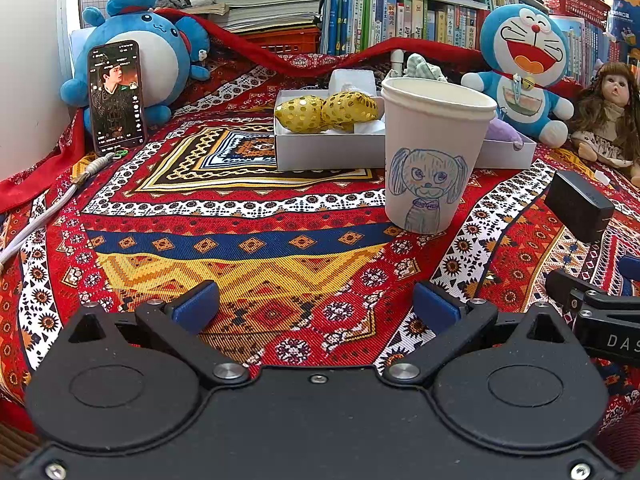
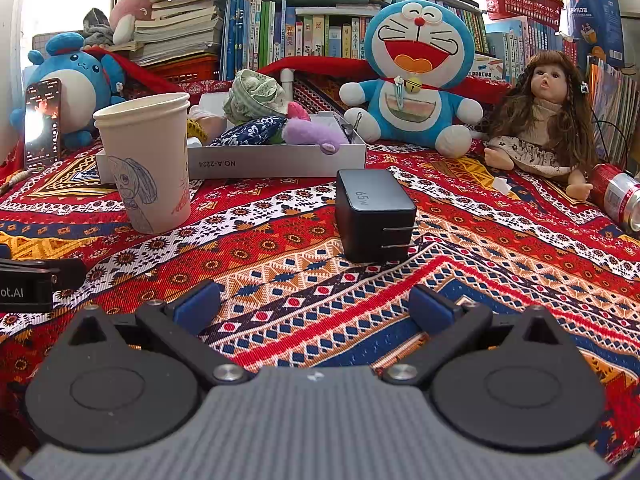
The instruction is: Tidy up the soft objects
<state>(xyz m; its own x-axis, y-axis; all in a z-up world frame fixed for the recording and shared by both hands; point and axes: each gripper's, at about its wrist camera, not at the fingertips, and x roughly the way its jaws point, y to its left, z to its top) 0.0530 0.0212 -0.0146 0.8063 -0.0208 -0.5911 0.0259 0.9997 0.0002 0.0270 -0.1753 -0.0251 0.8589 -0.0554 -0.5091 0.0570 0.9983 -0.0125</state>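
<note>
Several soft items fill a shallow white cardboard box (image 2: 276, 162) at the middle of a red patterned tablecloth (image 2: 460, 240): two gold sequinned pouches (image 1: 326, 112) at its left end, and a navy floral fabric bundle (image 2: 250, 132), a green checked cloth (image 2: 256, 94) and a lilac plush toy (image 2: 310, 132) toward its right. In front of the box's left half stands a white paper cup bearing a blue dog drawing (image 1: 430, 160); in front of its right end sits a black 65W charger block (image 2: 374, 216). Behind the box's right end sit a blue-and-white cat plush (image 2: 416, 68) and, further right, a long-haired doll (image 2: 548, 120); a blue round plush (image 1: 136, 48) leans behind its left. Both the left gripper (image 1: 316, 304) and right gripper (image 2: 314, 304) hover spread wide and empty, well short of the box, which lies straight ahead. The right one looks nearer the cat plush and doll.
</note>
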